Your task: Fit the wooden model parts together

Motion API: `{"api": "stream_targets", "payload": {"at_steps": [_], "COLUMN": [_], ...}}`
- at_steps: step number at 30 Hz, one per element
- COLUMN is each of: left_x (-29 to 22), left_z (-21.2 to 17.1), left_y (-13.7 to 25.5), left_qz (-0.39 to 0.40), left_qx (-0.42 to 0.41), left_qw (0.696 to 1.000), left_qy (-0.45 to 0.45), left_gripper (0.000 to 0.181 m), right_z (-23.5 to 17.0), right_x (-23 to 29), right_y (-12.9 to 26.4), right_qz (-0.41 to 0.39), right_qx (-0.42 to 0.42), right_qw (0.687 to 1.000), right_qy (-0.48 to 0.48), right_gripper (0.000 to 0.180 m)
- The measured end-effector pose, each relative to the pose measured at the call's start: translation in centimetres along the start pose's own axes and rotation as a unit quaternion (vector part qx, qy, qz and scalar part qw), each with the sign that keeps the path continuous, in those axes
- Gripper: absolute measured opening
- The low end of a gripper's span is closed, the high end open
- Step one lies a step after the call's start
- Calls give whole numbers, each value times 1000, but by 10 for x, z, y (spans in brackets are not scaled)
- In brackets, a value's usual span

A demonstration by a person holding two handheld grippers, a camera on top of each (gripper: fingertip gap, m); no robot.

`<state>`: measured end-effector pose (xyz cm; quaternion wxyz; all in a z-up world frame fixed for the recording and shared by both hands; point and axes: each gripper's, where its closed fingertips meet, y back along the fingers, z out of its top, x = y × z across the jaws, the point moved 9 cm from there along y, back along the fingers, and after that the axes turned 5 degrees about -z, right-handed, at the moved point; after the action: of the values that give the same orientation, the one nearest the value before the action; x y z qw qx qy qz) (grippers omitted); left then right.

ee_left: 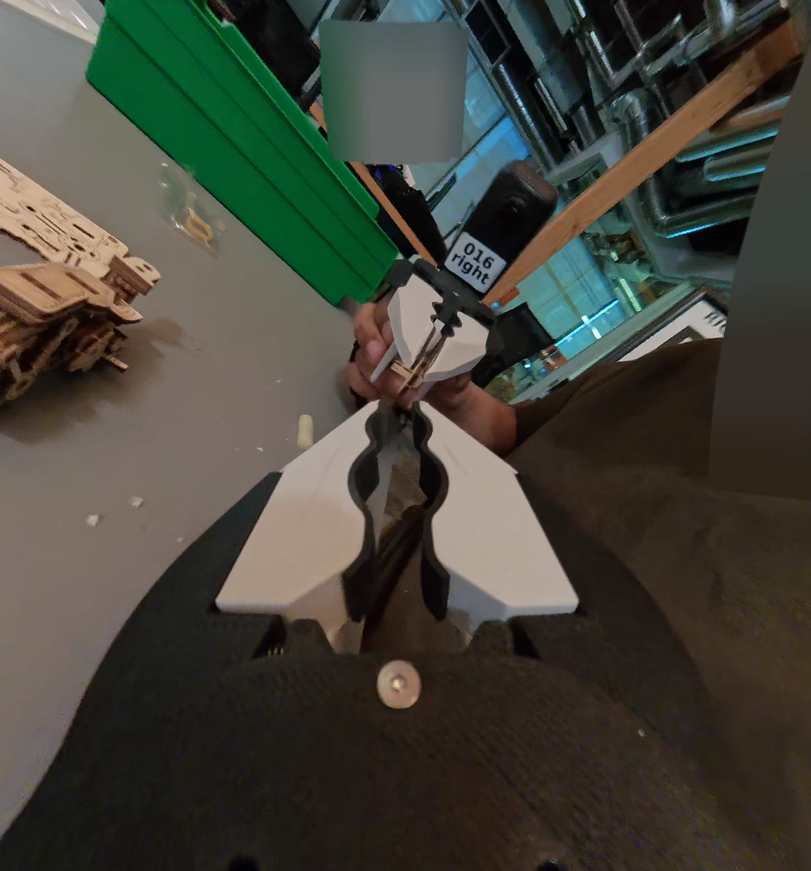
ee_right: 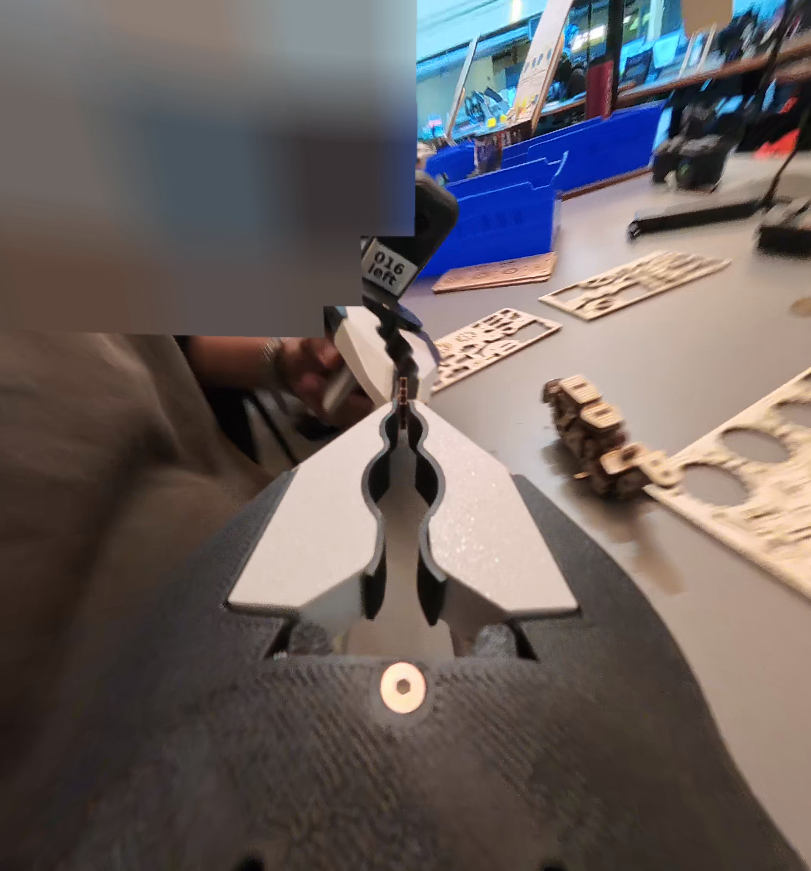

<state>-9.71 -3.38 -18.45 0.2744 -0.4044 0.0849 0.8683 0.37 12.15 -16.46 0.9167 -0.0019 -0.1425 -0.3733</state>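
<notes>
My right gripper [ee_right: 402,411] is shut on a small thin wooden part [ee_right: 402,414], seen edge-on at its tips. The left wrist view shows that gripper [ee_left: 413,377] farther off, holding the pale part [ee_left: 405,374] in the air. My left gripper [ee_left: 396,409] faces it tip to tip. It is nearly shut, with a thin dark piece [ee_left: 390,418] between its tips. It also shows in the right wrist view [ee_right: 402,387], touching the part's far end. A partly built wooden model [ee_left: 40,330] [ee_right: 587,443] lies on the grey table [ee_left: 215,424].
Laser-cut wooden sheets lie on the table [ee_left: 40,212] [ee_right: 747,499] [ee_right: 493,344] [ee_right: 629,283]. A green bin [ee_left: 233,155] and blue bins [ee_right: 502,221] stand behind. A small clear bag [ee_left: 191,217] and a white peg [ee_left: 305,430] lie nearby. The person's brown clothing is close below the grippers. The tips of both grippers are at nearly the same place.
</notes>
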Motion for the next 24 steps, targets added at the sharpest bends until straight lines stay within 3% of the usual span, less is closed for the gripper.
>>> {"api": "stream_targets", "payload": {"at_steps": [5,12,18,24], "left_x": [2,3,-3,-6], "left_z": [0,-1,-3,-1], "left_y": [2,3,0,0], "left_qz": [-53,-101,-132,-136], "left_qx": [-12,-16,2,2], "left_qw": [996,987,984,985], "left_qy": [67,122,120,104], "left_gripper": [7,20,16,11], "right_z": [1,-1,-3,-2], "right_x": [13,25,29,29], "right_y": [1,-1,-3,-3], "right_qz": [-31,-19,0,9], "right_qx": [3,-36,-37,-50], "right_qw": [981,944,931,940], "right_qy": [191,329,363,338], "right_gripper": [1,1,1,1]}}
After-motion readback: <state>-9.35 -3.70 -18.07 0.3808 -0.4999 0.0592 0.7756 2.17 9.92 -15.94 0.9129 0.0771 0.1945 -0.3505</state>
